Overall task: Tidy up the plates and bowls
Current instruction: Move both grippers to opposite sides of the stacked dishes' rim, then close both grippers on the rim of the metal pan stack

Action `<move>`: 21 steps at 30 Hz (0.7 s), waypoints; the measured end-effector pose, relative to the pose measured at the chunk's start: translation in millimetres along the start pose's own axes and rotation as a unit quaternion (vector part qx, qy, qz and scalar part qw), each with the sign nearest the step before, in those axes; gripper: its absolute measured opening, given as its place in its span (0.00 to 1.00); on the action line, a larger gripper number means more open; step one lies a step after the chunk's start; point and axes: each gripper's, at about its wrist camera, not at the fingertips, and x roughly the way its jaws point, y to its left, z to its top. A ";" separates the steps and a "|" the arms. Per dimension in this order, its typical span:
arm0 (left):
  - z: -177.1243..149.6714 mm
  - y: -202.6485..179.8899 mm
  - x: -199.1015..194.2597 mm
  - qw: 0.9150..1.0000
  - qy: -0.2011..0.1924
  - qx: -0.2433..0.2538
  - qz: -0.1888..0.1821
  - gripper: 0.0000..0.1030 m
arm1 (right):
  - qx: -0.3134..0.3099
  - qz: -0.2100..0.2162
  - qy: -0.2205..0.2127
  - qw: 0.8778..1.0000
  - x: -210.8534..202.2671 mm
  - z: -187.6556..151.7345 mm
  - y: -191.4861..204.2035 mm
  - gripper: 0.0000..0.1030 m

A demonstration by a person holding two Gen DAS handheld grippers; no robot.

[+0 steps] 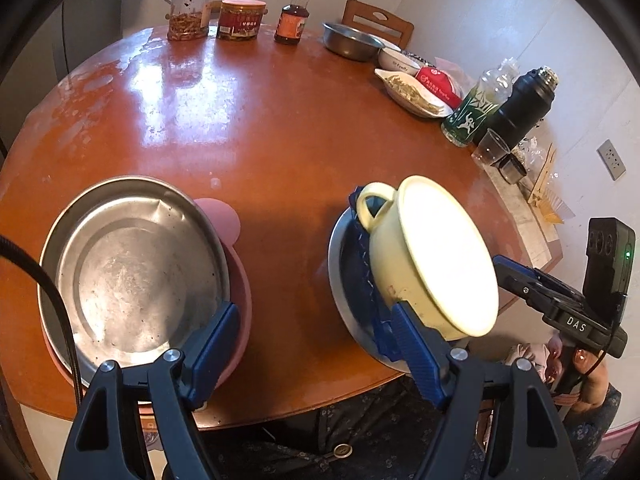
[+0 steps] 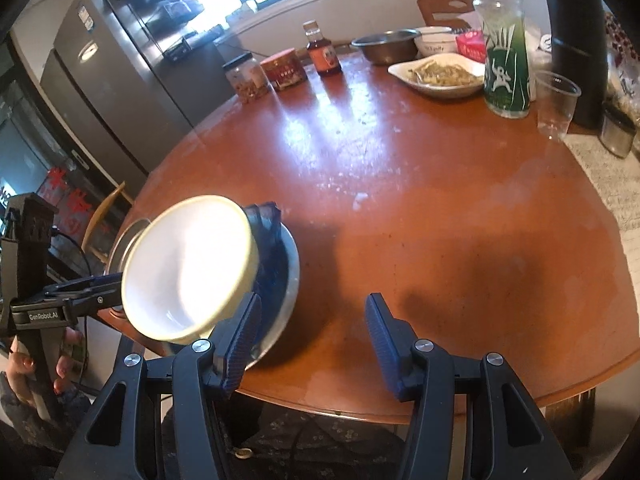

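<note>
Two stacks are sitting on the round wooden table (image 1: 260,140), and the yellow enamel bowl (image 1: 440,256) is serving as the marker for everything here. Well to the left of that bowl, a wide steel dish (image 1: 132,272) is nesting inside a pink plastic bowl (image 1: 220,218), which looks like sorting already done. Directly beneath the yellow bowl, a smaller steel plate (image 1: 340,280) is lying close to the near table edge, probably as the base of a second stack.

The yellow bowl itself is tipping steeply, its pale inside facing sideways and its looped handle pointing away, with its base side leaning towards the plate. It is likely mid-way through being set down or lifted off. A dark blue shape is showing between the bowl's base and the plate; whether that is an object or a reflection of a finger pad I cannot tell.

The left gripper (image 1: 316,312) is standing wide, with only bare tabletop between its jaws; its right finger (image 1: 416,344) is pressing against the yellow bowl's lower wall from outside. The right gripper (image 2: 312,300) is standing about half open, also framing nothing but table, and its left finger (image 2: 240,332) is lying just in front of the bowl and plate. So the bowl is lying outside both pairs of jaws, apparently propped between the two tools; what is actually bearing it is unclear.
</note>
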 end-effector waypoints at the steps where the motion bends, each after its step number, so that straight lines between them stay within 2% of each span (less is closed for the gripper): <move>1: 0.2 0.4 1.3 1.000 0.002 -0.002 -0.001 0.74 | -0.001 0.002 0.002 1.000 1.8 -0.2 -0.2 0.53; 8: 3.7 -1.3 11.8 1.000 0.016 0.002 -0.002 0.65 | 0.000 0.010 0.017 1.000 12.0 -0.4 -1.1 0.50; 21: 8.1 -4.9 14.3 1.000 0.017 0.015 -0.009 0.62 | -0.020 0.007 0.049 0.999 32.4 10.2 -1.2 0.48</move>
